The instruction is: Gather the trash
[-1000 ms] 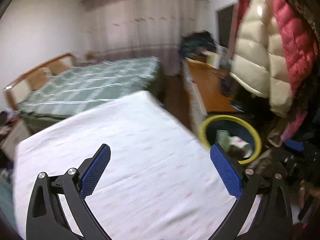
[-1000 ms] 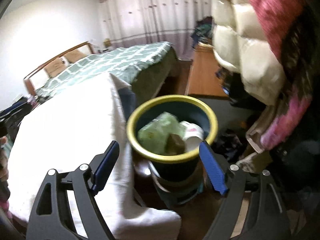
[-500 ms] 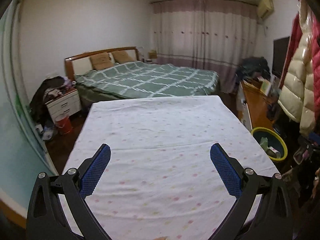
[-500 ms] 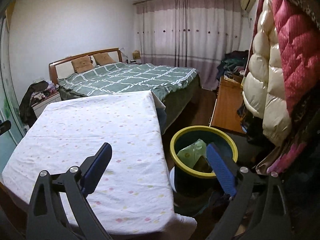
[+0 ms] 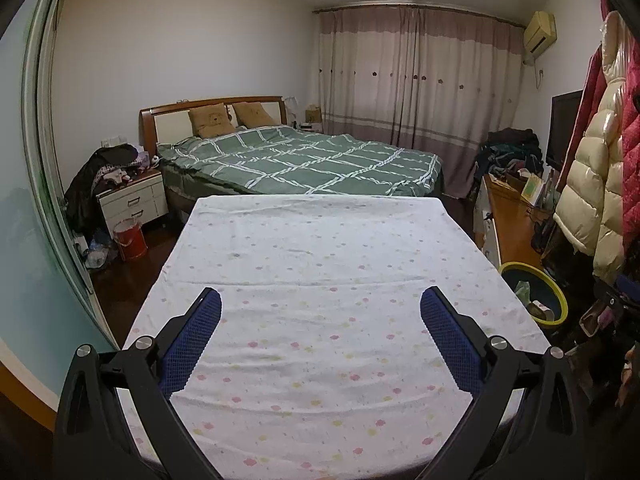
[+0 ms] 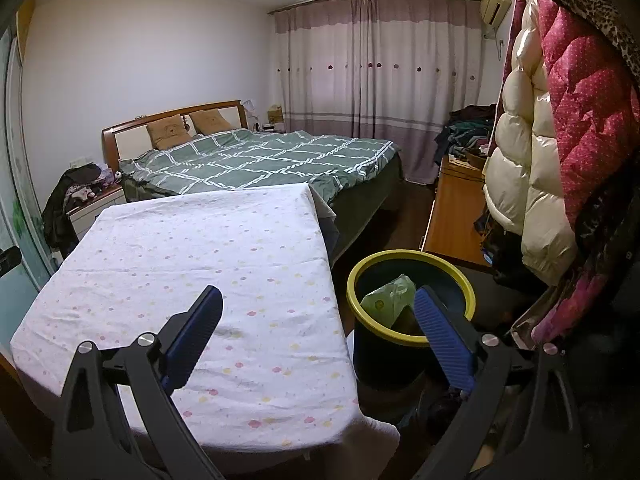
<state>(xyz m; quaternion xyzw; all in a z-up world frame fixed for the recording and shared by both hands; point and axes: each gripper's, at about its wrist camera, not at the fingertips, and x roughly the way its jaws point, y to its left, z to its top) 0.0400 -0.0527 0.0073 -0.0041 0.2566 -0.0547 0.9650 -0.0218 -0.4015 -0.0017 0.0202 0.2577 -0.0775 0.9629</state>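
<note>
White cloth dotted with small flowers covers the table (image 5: 320, 264), the biggest thing near both tools, and nothing lies on it that looks like trash. Off the table's right edge, down on the floor, stands the bin (image 6: 452, 276) — dark-walled with a yellow rim, round, so it has no long axis to line up with. Inside the bin sits a crumpled green bag (image 6: 390, 298) along with something darker that I cannot make out.

Seen from the left wrist, the bin (image 5: 556, 292) is far off to the right, past the table's corner. From the right wrist it sits close, just beyond the right finger, which overlaps its rim. So the right gripper (image 6: 320, 334) is plainly the nearer one; the left gripper (image 5: 320, 334) hangs over the middle of the table, well apart from the bin.

Both grippers have their blue-padded fingers spread wide, holding nothing. My guess is that the collecting is nearly finished or done — any further drop would fall to the right hand, low and to the table's right.
</note>
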